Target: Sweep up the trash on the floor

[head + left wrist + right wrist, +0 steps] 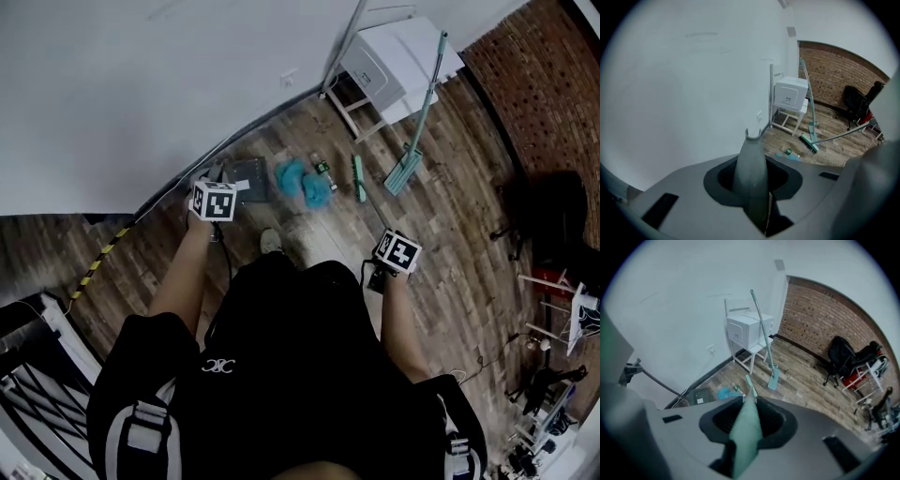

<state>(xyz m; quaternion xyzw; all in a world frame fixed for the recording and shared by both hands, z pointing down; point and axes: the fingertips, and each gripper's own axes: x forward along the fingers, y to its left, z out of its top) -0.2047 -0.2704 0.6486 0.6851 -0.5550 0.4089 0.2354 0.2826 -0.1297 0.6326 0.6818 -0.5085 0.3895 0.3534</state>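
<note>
The left gripper [754, 201] clamps the grey dustpan handle [750, 159], and the right gripper [743, 441] clamps the green broom handle [746, 420]. What the dustpan [248, 178] holds is unclear; blue trash [291, 175] lies just beside it, near the floor's wall edge.

Blue crumpled trash [292, 174] and small bottle [323, 169] on floor, grey dustpan [248, 180] left, green broom [358, 178] right
</note>
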